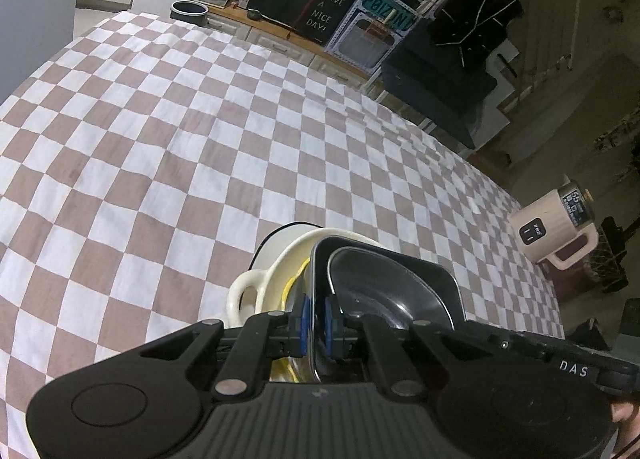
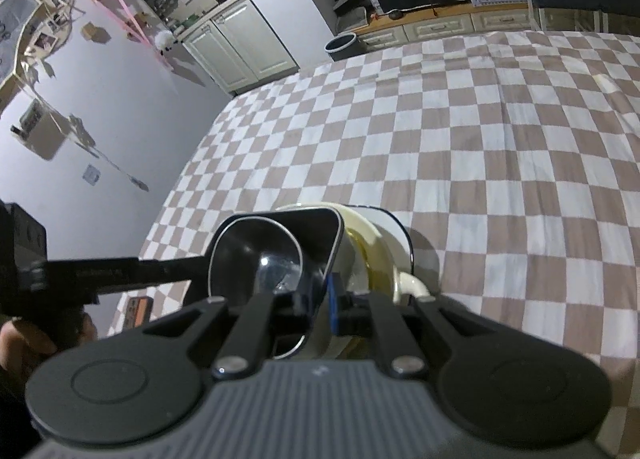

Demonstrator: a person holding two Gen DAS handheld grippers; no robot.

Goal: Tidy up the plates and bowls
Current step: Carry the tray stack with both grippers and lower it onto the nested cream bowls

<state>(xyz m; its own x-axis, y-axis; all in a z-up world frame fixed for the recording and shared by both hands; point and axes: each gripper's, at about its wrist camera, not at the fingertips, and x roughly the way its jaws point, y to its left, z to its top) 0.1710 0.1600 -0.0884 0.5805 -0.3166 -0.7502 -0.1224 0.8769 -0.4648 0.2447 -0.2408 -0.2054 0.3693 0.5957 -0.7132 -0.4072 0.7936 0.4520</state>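
A black square plate (image 1: 432, 279) tops a stack of dishes on the checkered tablecloth (image 1: 180, 139). Under it lie a clear yellow dish (image 1: 294, 287), a cream bowl with a handle (image 1: 276, 271) and a white dish with a dark rim (image 1: 280, 233). My left gripper (image 1: 316, 325) is shut on the black plate's near rim, blue pads either side. In the right wrist view my right gripper (image 2: 320, 309) is shut on the opposite rim of the same black plate (image 2: 276, 235), above the cream bowl (image 2: 372, 243). The left gripper's body (image 2: 104, 271) shows at the left there.
A beige kettle (image 1: 556, 227) stands past the table's right edge. A dark bucket (image 1: 189, 11) and low cabinets with a "HAVE A NICE DAY" board (image 1: 324, 11) lie beyond the far edge. A wall with decorations (image 2: 60, 79) is at the left.
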